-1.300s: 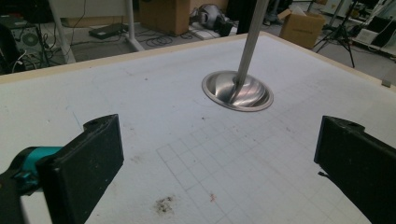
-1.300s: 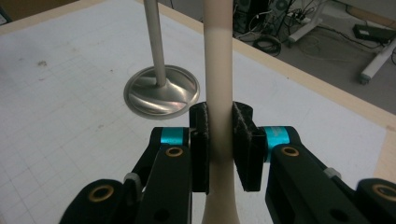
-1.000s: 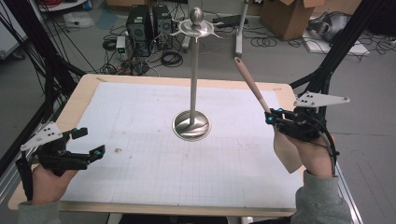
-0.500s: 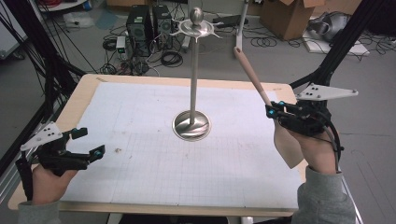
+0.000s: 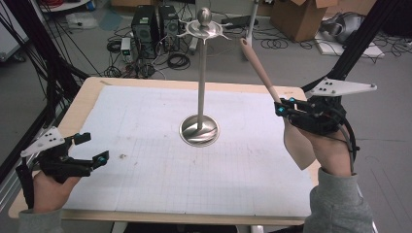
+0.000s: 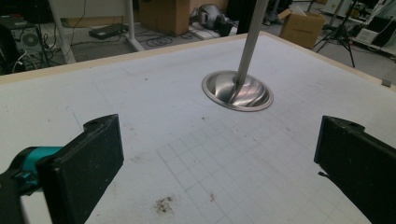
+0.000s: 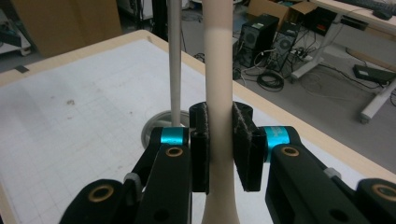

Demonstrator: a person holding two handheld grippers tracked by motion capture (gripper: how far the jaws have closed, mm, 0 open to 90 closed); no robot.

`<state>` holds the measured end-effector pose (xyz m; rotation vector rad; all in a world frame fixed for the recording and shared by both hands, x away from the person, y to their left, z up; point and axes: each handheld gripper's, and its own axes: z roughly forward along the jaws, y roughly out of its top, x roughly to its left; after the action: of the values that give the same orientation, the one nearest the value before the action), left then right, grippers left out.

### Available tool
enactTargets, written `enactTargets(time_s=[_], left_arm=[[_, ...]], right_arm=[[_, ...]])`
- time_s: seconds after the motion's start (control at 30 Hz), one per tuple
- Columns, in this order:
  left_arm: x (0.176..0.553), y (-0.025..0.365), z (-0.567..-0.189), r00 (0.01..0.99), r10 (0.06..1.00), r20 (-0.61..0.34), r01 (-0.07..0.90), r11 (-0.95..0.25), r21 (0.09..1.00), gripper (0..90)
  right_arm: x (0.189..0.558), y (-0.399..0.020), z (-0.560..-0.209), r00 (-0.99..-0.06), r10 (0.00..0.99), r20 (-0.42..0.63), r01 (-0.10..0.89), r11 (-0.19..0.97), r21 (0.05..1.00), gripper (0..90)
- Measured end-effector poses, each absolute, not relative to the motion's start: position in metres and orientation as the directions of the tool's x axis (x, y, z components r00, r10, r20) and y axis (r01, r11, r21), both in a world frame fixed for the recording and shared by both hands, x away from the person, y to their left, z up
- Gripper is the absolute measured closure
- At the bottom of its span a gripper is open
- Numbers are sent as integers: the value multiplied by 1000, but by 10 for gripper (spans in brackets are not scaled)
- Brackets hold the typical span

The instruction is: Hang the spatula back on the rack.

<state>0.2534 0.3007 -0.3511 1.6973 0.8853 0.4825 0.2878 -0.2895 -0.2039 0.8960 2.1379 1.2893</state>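
A tall steel stand [image 5: 200,80] with a round base [image 5: 199,130] and hooked arms at its top stands in the middle of the white mat. My right gripper [image 5: 283,108] is shut on the handle of a beige spatula [image 5: 262,73], held off the table at the right with the handle slanting up toward the stand's top and the blade [image 5: 299,148] hanging below my hand. In the right gripper view the pads clamp the handle [image 7: 219,70], with the stand's pole [image 7: 174,60] just behind. My left gripper [image 5: 92,148] rests low at the left, open and empty; its jaws frame the base [image 6: 237,91].
The white grid mat [image 5: 145,145] covers a wooden table [image 5: 85,94]. Past the far edge the floor holds computer towers [image 5: 155,24], cables and cardboard boxes [image 5: 303,17]. Dark frame bars rise at both sides.
My right gripper has risen a little with the spatula, whose handle tip now sits higher and nearer the stand's top. The left gripper has not moved.
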Motion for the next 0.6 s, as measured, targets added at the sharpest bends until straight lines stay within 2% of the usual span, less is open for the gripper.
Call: enactTargets(time_s=[0.6], left_arm=[[253, 305, -352, 627, 769, -126, 315, -103, 943, 17]], right_arm=[[297, -276, -200, -690, 722, -51, 277, 328, 903, 784]])
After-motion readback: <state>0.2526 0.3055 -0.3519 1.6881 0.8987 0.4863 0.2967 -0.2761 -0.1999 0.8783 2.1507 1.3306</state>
